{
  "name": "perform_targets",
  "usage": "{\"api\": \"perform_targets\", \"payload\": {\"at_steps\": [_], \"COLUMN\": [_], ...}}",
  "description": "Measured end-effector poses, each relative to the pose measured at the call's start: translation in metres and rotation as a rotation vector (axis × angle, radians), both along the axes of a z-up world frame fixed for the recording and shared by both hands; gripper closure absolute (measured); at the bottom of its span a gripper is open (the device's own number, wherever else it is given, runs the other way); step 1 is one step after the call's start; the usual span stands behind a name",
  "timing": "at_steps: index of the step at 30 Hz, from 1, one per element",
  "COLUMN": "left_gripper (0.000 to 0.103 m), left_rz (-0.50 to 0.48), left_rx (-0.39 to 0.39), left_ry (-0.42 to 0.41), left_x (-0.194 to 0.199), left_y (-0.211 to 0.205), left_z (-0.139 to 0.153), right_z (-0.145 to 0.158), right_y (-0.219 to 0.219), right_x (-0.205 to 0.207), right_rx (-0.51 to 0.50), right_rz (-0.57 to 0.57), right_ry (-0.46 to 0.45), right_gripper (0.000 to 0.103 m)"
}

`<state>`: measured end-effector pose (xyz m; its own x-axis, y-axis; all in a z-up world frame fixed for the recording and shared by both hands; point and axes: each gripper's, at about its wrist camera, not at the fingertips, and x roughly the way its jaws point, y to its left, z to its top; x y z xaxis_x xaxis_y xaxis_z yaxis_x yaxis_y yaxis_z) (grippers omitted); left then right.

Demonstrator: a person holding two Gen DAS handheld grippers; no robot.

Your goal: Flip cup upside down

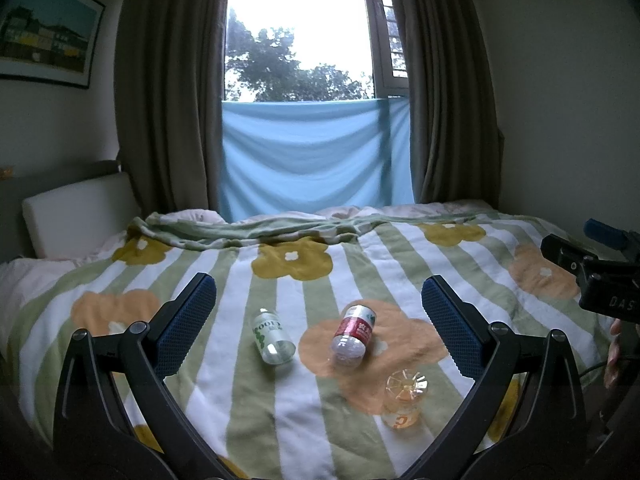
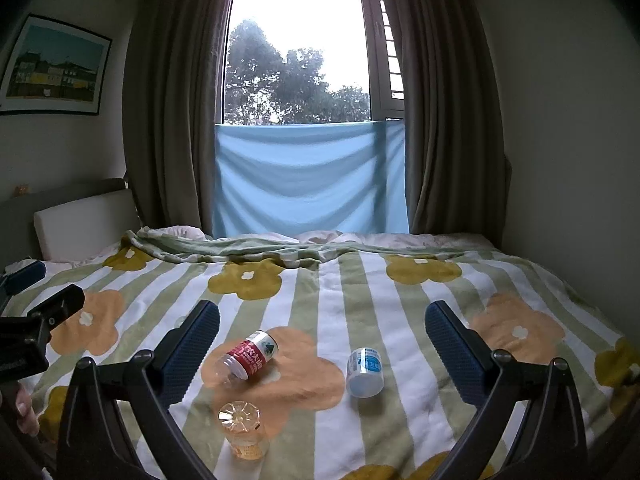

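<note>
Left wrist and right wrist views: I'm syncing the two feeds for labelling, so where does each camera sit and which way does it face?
Left wrist view: rides the left gripper, above the bed, facing the window; its own open blue-padded fingers show, and the right gripper at the right edge.
Right wrist view: rides the right gripper, facing the same way; its open fingers show, and the left gripper at the left edge.
Shared: the red-label bottle lying down, the orange-tinted cup base-up, the blue cloth.
</note>
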<state>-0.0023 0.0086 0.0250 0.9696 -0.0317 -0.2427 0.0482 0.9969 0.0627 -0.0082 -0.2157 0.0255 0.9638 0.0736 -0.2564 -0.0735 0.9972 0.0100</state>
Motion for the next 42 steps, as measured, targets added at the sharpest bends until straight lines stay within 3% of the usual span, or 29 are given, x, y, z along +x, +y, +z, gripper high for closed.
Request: {"api": "perform_targets", "payload": {"at_steps": [31, 42], "left_gripper": [0.000, 0.000], "left_rz": [0.001, 0.011], "left_rx": [-0.001, -0.004], "left_ry": [-0.002, -0.045], "left_x": [0.0007, -0.0035], "left_y": [-0.0006, -0.0031], "left_z": [-0.0006, -0.0059], "right_z": [0.0000, 0.0000], "right_y": [-0.0002, -0.0004], "right_x": [-0.0002, -0.0003], "right_rx": [0.003, 0.004], "right_rz": [0.001, -0.003], "right_ry": [0.002, 0.002], "right_gripper": [0.000, 0.000]}}
